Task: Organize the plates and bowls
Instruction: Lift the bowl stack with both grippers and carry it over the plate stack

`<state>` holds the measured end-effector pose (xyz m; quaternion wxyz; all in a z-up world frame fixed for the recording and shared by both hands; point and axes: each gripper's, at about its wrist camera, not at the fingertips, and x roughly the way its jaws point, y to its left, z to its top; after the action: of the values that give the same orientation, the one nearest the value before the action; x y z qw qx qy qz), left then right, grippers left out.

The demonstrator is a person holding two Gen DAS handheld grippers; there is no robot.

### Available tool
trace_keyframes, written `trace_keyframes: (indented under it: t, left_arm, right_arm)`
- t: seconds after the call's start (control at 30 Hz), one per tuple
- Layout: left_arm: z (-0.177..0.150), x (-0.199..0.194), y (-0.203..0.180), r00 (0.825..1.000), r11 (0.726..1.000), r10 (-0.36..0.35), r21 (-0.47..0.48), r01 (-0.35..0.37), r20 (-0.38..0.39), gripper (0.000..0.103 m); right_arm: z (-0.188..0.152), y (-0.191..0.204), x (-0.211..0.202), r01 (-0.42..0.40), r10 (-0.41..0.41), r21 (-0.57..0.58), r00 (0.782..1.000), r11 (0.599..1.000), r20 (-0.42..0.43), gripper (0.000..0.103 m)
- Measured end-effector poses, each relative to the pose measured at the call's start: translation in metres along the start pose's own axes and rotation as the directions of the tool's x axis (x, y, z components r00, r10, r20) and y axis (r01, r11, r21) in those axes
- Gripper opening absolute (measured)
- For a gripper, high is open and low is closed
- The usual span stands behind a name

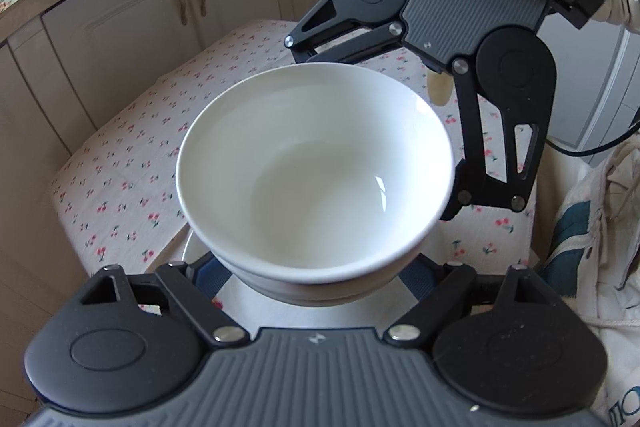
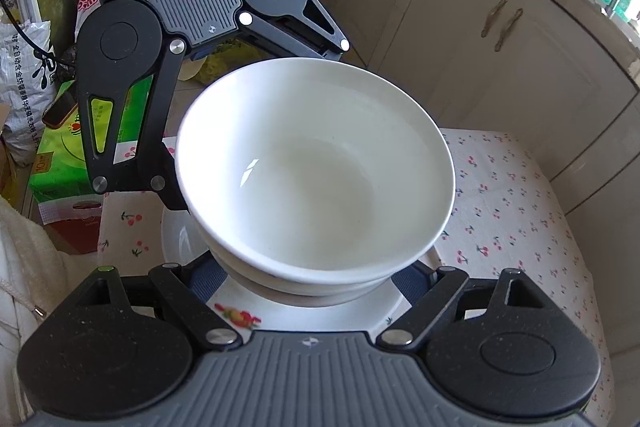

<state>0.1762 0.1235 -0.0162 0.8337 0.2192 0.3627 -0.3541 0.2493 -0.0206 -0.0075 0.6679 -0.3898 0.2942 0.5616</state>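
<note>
While both grippers flank stack, we judge step as nesting bowls on plate. Glossy white ceramic bowl [image 1: 316, 167] sits inside second white bowl [image 1: 320, 287], both on white fruit-print plate [image 2: 304, 319] atop cherry-print cloth bench [image 1: 132, 155]. Left gripper [image 1: 316, 279] and right gripper [image 2: 308, 279] spread wide around lower bowl; whether fingers touch, we cannot tell. Next move, in our judgement: close evenly on lower bowl or back off without tipping stack.
</note>
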Motion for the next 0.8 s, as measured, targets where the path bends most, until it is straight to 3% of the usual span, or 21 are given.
trace_keyframes:
  t: [0.8]
  left_arm:
    - [-0.013, 0.015, 0.019, 0.999, 0.997, -0.038, -0.070, 0.036, -0.022, 0.088]
  right_arm:
    - [0.008, -0.010, 0.034, -0.051, 0.052, 0.031, 0.998, 0.998, -0.035, 0.091]
